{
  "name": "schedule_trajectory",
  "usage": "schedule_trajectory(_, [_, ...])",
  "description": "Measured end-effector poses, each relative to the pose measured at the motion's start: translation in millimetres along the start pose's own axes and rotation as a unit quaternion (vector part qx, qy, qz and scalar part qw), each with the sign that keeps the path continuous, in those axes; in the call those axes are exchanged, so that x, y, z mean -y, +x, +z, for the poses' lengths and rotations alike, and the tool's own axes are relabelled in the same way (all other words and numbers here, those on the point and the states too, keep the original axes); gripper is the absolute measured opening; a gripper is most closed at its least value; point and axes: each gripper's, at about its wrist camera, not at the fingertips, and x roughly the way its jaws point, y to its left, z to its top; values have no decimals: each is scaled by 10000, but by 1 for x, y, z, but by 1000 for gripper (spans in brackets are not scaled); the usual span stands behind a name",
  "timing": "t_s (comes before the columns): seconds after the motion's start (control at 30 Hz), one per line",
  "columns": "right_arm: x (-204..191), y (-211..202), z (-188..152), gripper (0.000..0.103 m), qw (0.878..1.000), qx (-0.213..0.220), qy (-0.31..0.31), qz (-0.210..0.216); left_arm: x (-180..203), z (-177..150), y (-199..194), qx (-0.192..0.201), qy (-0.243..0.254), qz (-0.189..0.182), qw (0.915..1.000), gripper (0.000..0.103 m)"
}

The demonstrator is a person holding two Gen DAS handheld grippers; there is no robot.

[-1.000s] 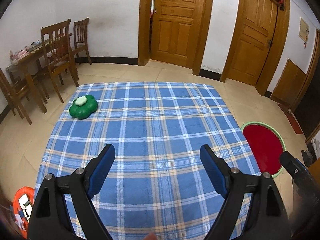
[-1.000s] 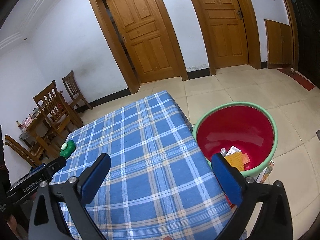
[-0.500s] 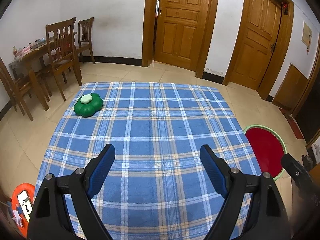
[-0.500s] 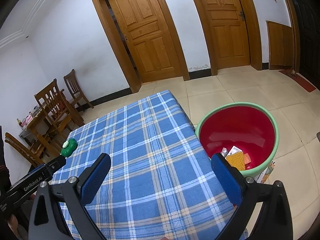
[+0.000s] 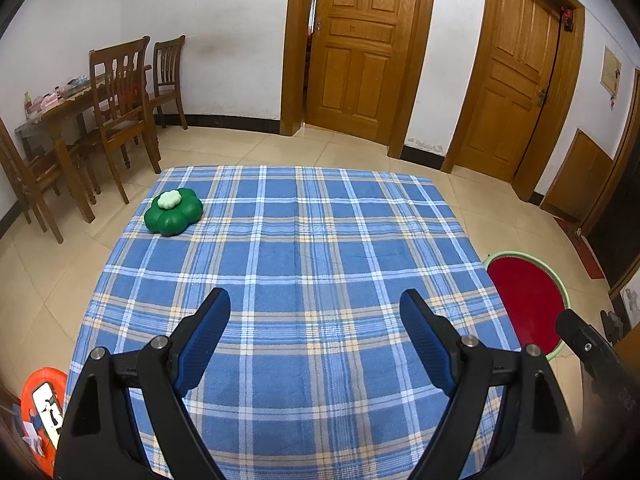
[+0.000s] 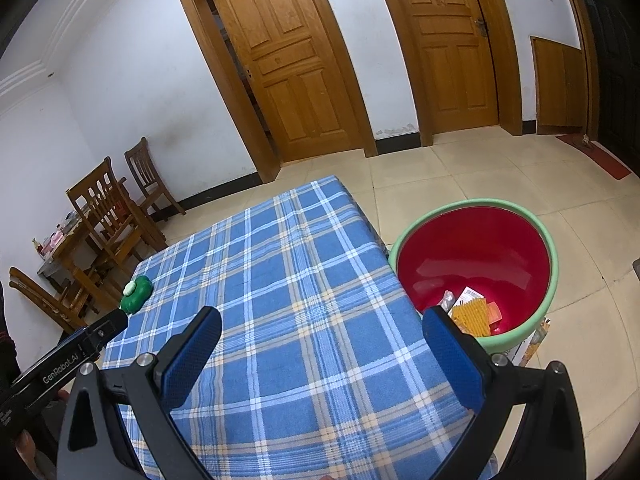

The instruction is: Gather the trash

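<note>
I held both grippers over the table [image 5: 304, 240]. My left gripper [image 5: 316, 312] had its jaws wide apart, holding nothing; my right gripper [image 6: 320, 328] likewise. The trash [image 6: 474, 312] lay in the red basin [image 6: 552, 264] on the floor, just beside the table. A green box [image 5: 173, 216] sat near the far left corner.

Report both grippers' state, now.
Left gripper: open, holding nothing, above the plaid tablecloth.
Right gripper: open, holding nothing, above the tablecloth's edge beside the red basin.
</note>
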Motion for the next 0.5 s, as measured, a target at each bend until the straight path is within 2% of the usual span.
schedule_trajectory(0.5, [0,0,1,102,10000,-14,3,-2,-1,0,0,0,-3,-5,10000,86])
